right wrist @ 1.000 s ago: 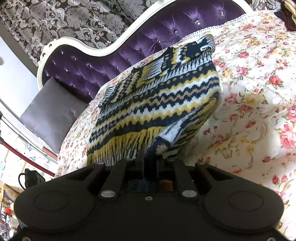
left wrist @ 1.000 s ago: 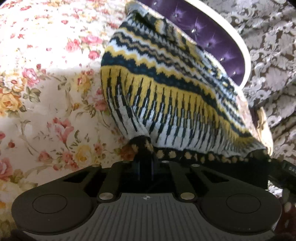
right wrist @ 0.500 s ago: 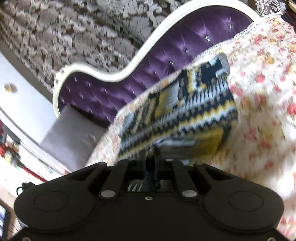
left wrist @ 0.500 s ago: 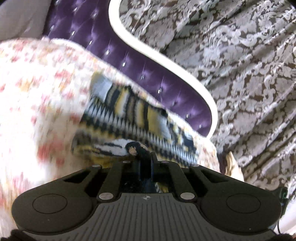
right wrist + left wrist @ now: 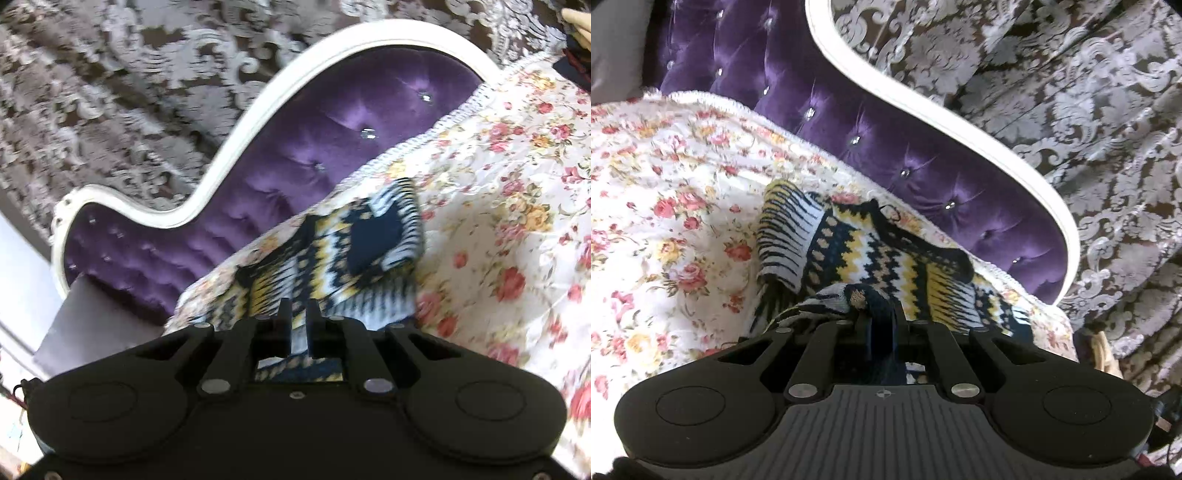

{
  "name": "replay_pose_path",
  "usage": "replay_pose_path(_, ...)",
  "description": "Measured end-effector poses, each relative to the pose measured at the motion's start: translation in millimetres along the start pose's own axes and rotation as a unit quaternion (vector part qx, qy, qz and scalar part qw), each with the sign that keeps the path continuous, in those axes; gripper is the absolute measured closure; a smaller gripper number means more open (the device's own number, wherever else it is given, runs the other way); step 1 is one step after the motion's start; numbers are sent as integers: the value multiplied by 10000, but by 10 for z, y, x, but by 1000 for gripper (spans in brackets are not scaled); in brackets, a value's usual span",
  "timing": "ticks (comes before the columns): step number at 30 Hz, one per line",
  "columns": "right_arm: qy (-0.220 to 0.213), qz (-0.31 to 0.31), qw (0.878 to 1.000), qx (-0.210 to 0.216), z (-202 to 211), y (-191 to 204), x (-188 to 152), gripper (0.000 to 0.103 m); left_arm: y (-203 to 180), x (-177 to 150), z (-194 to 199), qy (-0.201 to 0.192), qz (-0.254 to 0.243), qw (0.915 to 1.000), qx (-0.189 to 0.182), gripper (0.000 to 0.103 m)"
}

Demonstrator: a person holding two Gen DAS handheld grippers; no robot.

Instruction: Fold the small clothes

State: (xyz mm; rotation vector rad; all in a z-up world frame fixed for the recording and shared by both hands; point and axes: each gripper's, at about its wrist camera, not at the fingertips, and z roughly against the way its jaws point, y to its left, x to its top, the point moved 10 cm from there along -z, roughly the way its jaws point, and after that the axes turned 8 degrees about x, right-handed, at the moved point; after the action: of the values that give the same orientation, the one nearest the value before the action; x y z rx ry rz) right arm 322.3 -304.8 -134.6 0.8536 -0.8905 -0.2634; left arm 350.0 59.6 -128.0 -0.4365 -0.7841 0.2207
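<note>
A knitted sweater (image 5: 886, 258) in navy, yellow and white zigzag bands lies folded over on the floral bedspread (image 5: 665, 206), close to the headboard. My left gripper (image 5: 881, 314) is shut on a bunched navy edge of it, low over the fabric. In the right wrist view the sweater (image 5: 369, 236) is blurred, with a navy patch on top. There my right gripper (image 5: 298, 310) stands over the near edge, its fingers nearly together with striped knit pinched between them. The other gripper is hidden in each view.
A purple tufted headboard (image 5: 923, 173) with a white curved frame (image 5: 229, 147) rises right behind the sweater. Grey damask wall covering (image 5: 1071, 110) is beyond it. A grey pillow (image 5: 92, 325) leans at the bed's far side. The floral bedspread (image 5: 517, 192) stretches away on the right.
Both grippers carried the sweater's edge toward the headboard. The raised panel that filled the views has come down, so the sweater now lies doubled over and looks shorter.
</note>
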Motion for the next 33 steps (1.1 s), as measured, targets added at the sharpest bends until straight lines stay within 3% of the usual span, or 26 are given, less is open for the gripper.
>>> replay_pose_path(3, 245, -90, 9997, 41, -47, -42, -81, 81, 13, -10, -39, 36, 62, 10000, -44, 94)
replay_pose_path(6, 687, 270, 9973, 66, 25, 111, -323, 79, -8, -26, 9, 23, -15, 10000, -48, 94)
replay_pose_path(11, 1304, 332, 9909, -94, 313, 277, -845, 43, -94, -56, 245, -80, -82, 9998, -182, 94)
replay_pose_path(15, 1496, 183, 9885, -103, 532, 365, -1122, 39, -196, -120, 516, -171, -186, 9991, -338, 94)
replay_pose_path(17, 1609, 165, 9868, -88, 538, 386, -1231, 29, -245, -148, 635, -194, -229, 9988, -397, 94)
replay_pose_path(22, 1861, 159, 9820, -271, 395, 332, -1462, 29, -352, -195, 888, -297, -312, 9974, -569, 94)
replay_pose_path(26, 1799, 187, 9835, -74, 323, 370, -1538, 25, -415, -208, 1028, -361, -381, 9965, -658, 94)
replay_pose_path(28, 1719, 137, 9850, 90, 312, 389, -1545, 27, -433, -214, 1073, -374, -386, 9961, -702, 94)
replay_pose_path(30, 1670, -59, 9855, 287, 277, 377, -1564, 54, -429, -235, 1096, -358, -402, 9961, -706, 94)
replay_pose_path(31, 1684, -213, 9847, 405, 265, 369, -1592, 88, -415, -247, 1105, -346, -405, 9962, -689, 94)
replay_pose_path(33, 1589, -425, 9843, 632, 283, 396, -1598, 86, -387, -262, 1122, -303, -396, 9965, -669, 94)
